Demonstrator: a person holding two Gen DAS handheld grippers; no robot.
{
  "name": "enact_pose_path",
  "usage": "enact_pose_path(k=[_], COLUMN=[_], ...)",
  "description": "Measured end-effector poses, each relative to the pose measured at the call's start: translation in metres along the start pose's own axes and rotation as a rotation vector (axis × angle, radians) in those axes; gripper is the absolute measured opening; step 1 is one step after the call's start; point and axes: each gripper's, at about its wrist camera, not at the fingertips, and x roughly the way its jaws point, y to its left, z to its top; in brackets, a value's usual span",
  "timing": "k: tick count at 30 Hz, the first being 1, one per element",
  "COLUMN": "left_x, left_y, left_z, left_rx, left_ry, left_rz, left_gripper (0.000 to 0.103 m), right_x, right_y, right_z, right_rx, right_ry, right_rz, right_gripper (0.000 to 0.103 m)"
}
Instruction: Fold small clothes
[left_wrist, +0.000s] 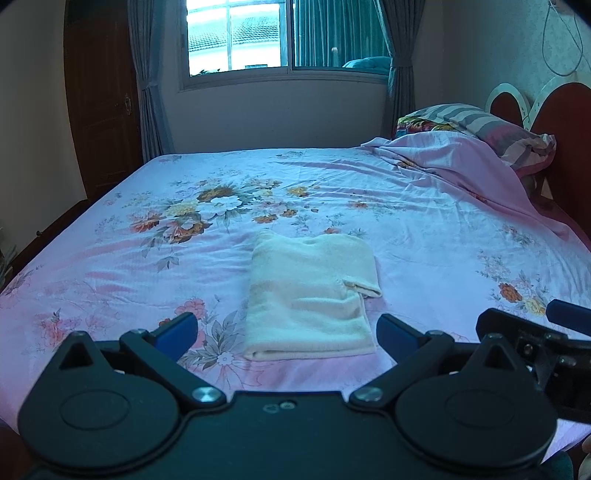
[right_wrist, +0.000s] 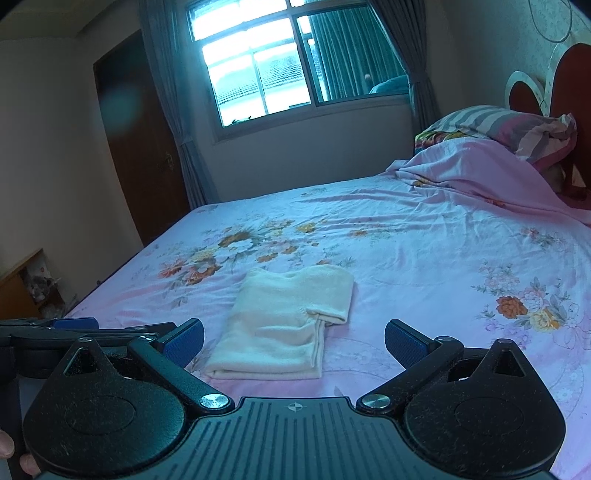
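Observation:
A small cream garment (left_wrist: 310, 291) lies folded into a neat rectangle on the pink floral bedsheet (left_wrist: 110, 258), with a folded flap at its right side. It also shows in the right wrist view (right_wrist: 284, 325). My left gripper (left_wrist: 288, 334) is open and empty, hovering just in front of the garment's near edge. My right gripper (right_wrist: 294, 341) is open and empty too, held a little back from the garment. The right gripper's blue fingertip (left_wrist: 569, 315) shows at the right edge of the left wrist view, and the left gripper (right_wrist: 74, 326) shows at the left of the right wrist view.
A striped pillow (left_wrist: 491, 129) and a bunched pink cover (left_wrist: 461, 158) lie at the far right by the red headboard (left_wrist: 561, 110). A window (left_wrist: 288, 37), curtains and a brown door (left_wrist: 99, 103) stand beyond the bed. A low shelf (right_wrist: 26, 284) stands left of the bed.

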Motion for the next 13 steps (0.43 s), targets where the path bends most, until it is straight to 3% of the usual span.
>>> enact_pose_path(k=[6, 13], left_x=[0.014, 0.033], left_y=[-0.001, -0.004], left_z=[0.004, 0.011], left_rx=[-0.006, -0.015], left_ry=[0.025, 0.013], left_rz=[-0.018, -0.089], left_gripper=[0.101, 0.097], right_x=[0.011, 0.027], right_y=[-0.002, -0.009], right_z=[0.003, 0.008], right_rx=[-0.005, 0.002], right_ry=[0.005, 0.007], right_rz=[-0.007, -0.006], right_gripper=[0.103, 0.103])
